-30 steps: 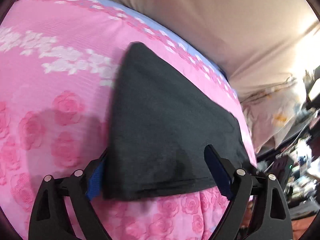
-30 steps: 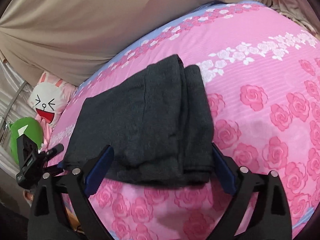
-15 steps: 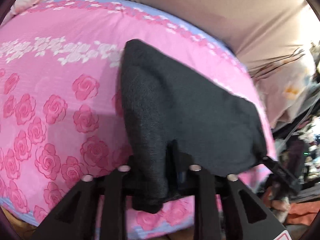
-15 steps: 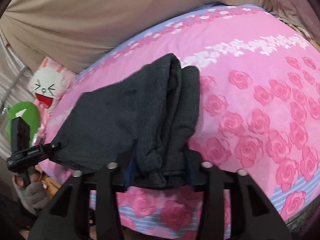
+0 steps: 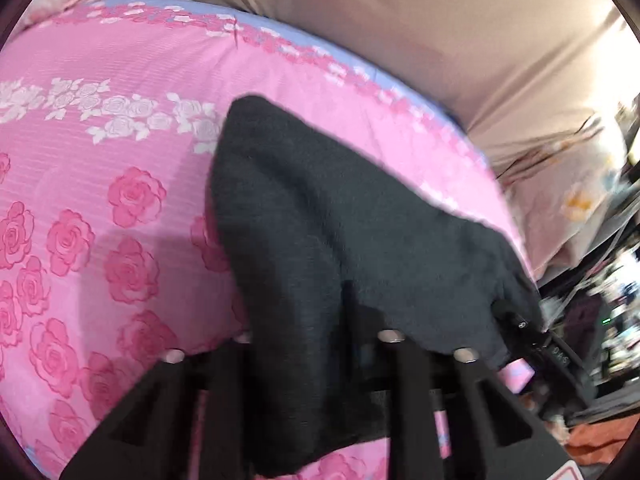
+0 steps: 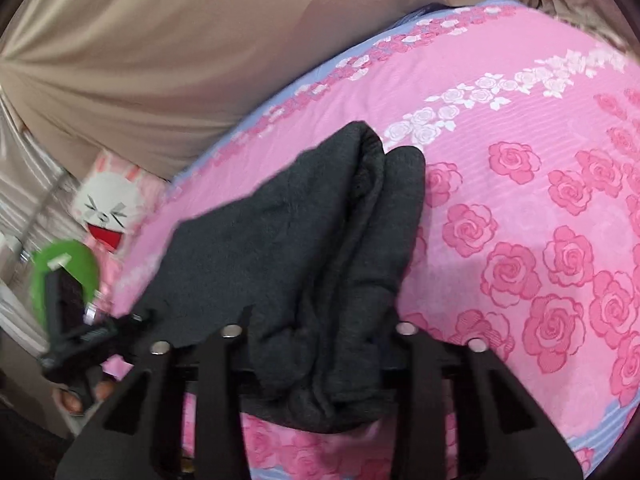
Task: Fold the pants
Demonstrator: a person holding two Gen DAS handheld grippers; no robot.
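Observation:
Dark grey folded pants lie on the pink rose bedsheet. My left gripper has the near edge of the pants bunched between its jaws, which are closing and press on the cloth. In the right wrist view the pants show thick stacked folds. My right gripper is also closing, with its jaws squeezing the near folded end. The cloth hides the tips of both grippers. Each gripper shows at the edge of the other's view, at the opposite near corner of the pants.
Beige fabric rises behind the bed. A white rabbit cushion and a green object sit off the bed's left end. Cluttered items and a pale floral pillow lie past the right end.
Both grippers went from wide open around the near edge of the pants to closed in on it. The cloth is now gathered and bunched between the jaws.

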